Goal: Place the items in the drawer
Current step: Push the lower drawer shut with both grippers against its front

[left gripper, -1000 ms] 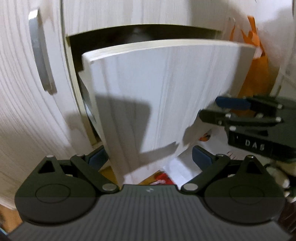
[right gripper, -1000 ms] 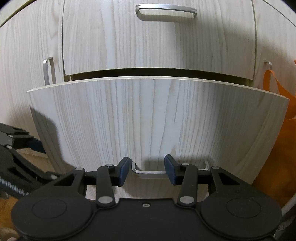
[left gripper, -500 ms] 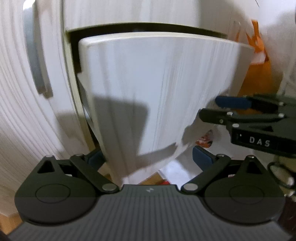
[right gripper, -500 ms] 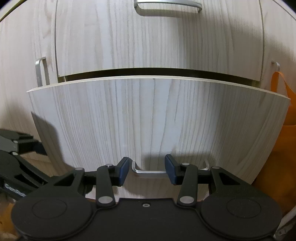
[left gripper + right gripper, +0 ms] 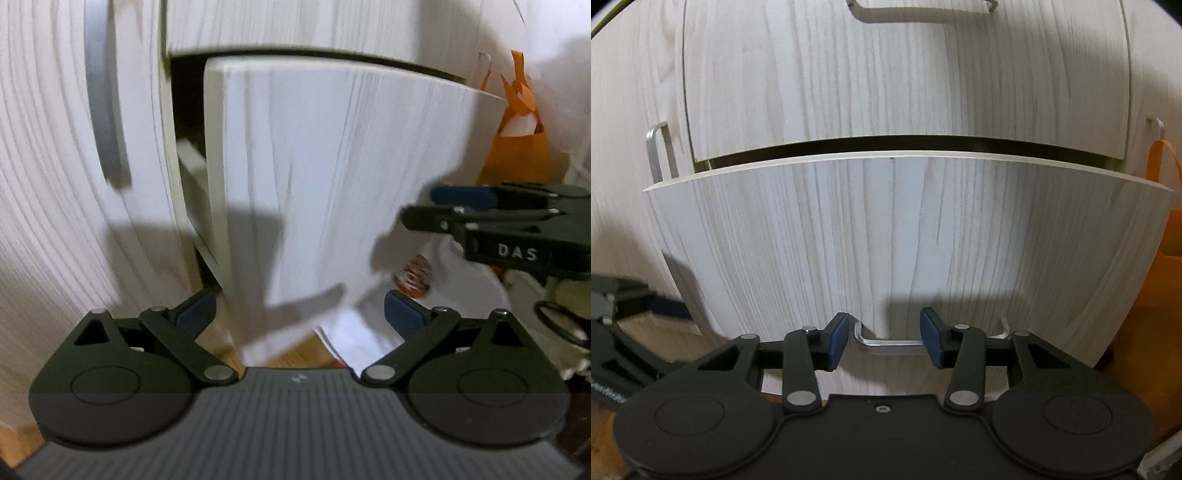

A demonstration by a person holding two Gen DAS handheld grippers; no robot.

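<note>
Right tongs [image 5: 884, 338] hooked round the drawer [image 5: 886, 240] handle [image 5: 886, 341], left tongs [image 5: 299, 314] spread wide with nothing in them

The right pads sit either side of the bar with gaps showing, so it looks like a hook-and-pull rather than a squeeze (makes sense for sliding it open). The drawer is only part way out, a dark slot above its front. Left tongs hang by its left corner, probably waiting to fetch items; the clutter on the floor [image 5: 221, 350] is too blurred to name.
</note>
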